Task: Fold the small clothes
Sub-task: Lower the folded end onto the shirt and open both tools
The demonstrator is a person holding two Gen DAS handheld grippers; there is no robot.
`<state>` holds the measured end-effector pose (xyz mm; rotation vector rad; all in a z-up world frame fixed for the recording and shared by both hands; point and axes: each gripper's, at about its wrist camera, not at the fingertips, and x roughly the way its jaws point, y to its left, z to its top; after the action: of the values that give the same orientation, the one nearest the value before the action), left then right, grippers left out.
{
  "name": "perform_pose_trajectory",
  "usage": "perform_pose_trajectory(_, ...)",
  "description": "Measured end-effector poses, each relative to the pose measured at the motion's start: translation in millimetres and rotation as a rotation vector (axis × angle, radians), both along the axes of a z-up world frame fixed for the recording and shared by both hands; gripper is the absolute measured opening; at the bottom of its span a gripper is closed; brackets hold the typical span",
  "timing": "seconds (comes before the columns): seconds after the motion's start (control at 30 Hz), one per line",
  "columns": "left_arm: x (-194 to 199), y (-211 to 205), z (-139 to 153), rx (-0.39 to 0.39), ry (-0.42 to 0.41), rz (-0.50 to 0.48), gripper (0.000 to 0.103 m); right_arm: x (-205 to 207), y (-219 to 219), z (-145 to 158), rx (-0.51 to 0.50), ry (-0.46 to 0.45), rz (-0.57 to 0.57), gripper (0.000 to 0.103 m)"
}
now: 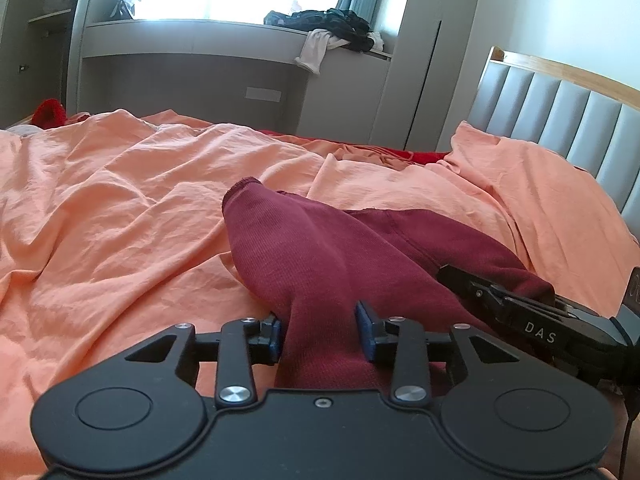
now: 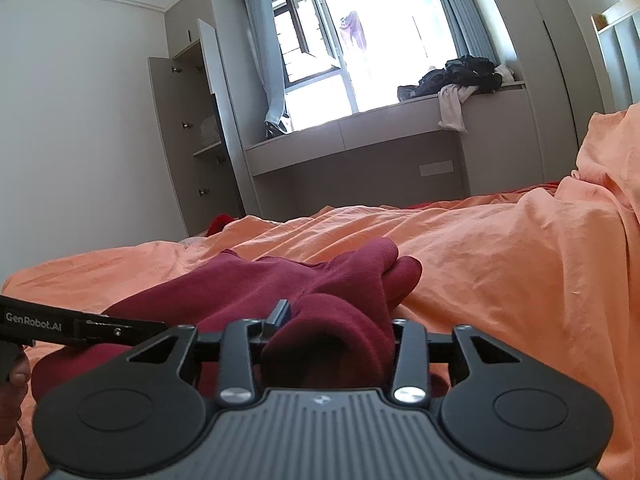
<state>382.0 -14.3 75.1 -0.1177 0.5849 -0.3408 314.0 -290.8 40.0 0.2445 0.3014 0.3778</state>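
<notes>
A maroon ribbed garment (image 1: 304, 240) lies bunched on the orange bed cover (image 1: 120, 200). One tubular end of it points away toward the window. My left gripper (image 1: 322, 334) is open, and a ridge of the maroon cloth stands between its blue pads (image 1: 366, 332) and fills the gap. In the right wrist view the same garment (image 2: 248, 284) bulges up between the jaws of my right gripper (image 2: 336, 320). That gripper is open too; the cloth covers its right finger. The right gripper (image 1: 500, 300) comes in from the right beside the left gripper (image 2: 120, 326).
A grey padded headboard (image 1: 560, 112) stands at the right. A window bench (image 2: 360, 128) across the room holds a pile of dark and white clothes (image 1: 336, 24). A red item (image 1: 48, 112) lies at the bed's far left. An open wardrobe (image 2: 192, 128) stands left of the window.
</notes>
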Motion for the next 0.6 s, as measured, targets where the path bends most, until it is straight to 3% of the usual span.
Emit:
perform_pose_trajectory(0.17, -4, 1, 0, 0.006, -0.005, 0.027, 0.049, -1, -2, -1, -0.004, 0.012, -0.012, 0.055)
perform_pose_trajectory(0.33, -13, 6, 1, 0.004, -0.021, 0.085, 0.071, -2, -5, -4, -0.004, 0.026, -0.029, 0.069)
perform_pose_trajectory(0.6, -36, 14, 1, 0.005, -0.068, 0.151, 0.088, -9, -10, -8, -0.010, 0.035, -0.056, 0.085)
